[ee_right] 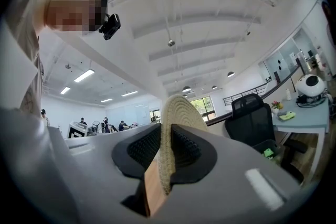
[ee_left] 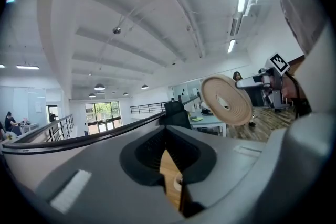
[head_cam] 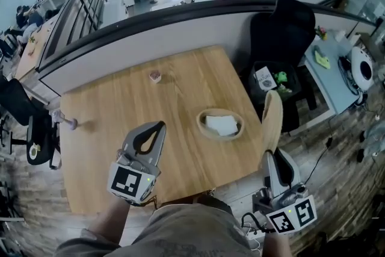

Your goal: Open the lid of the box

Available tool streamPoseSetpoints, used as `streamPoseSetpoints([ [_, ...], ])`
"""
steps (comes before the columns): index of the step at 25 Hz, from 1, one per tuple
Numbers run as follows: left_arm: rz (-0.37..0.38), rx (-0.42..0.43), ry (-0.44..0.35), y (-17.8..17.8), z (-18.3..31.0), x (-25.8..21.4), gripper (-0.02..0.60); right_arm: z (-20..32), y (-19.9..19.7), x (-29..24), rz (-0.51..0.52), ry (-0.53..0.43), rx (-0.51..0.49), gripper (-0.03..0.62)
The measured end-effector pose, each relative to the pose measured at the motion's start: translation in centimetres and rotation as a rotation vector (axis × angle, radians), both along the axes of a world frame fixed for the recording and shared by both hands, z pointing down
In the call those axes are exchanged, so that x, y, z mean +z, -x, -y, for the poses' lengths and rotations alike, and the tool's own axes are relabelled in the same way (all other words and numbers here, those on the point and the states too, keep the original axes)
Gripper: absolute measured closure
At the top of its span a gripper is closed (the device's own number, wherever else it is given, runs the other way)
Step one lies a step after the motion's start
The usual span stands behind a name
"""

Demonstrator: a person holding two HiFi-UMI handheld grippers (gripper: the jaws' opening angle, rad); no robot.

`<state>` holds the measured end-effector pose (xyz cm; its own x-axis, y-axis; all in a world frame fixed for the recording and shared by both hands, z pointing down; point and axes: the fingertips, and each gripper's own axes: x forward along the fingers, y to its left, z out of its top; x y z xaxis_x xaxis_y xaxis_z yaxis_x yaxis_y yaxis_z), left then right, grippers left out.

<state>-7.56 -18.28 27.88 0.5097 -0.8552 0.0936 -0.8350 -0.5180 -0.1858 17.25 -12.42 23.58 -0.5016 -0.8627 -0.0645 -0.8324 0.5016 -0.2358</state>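
A shallow woven box [head_cam: 201,123] with something white inside stands open on the wooden table [head_cam: 120,111], right of centre. Its round woven lid [head_cam: 272,119] is off the box, held upright on edge past the table's right side, with my right gripper [head_cam: 274,153] shut on its lower rim. In the right gripper view the lid's rim [ee_right: 177,113] stands clamped between the jaws of the right gripper [ee_right: 167,139]. My left gripper [head_cam: 157,127] hovers over the table's front, left of the box, shut and empty. From the left gripper [ee_left: 168,155] the lid [ee_left: 227,99] shows at the right.
A small pinkish object [head_cam: 155,76] lies near the table's far edge, and a small grey-purple thing [head_cam: 71,123] at its left edge. A black office chair [head_cam: 283,27] and a bin [head_cam: 274,78] stand right of the table, beside another desk [head_cam: 328,75].
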Motion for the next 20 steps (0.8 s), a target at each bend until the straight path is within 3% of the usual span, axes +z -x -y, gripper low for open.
streamPoseSetpoints([
  [3,-0.012,-0.021,0.045,0.1,-0.1,0.2,0.58,0.0,0.3,0.1,-0.005,0.004,-0.005,0.527],
  [20,-0.005,0.029,0.054,-0.5,0.1,0.1,0.58,1.1,0.3,0.5,-0.011,0.019,0.009,0.526],
])
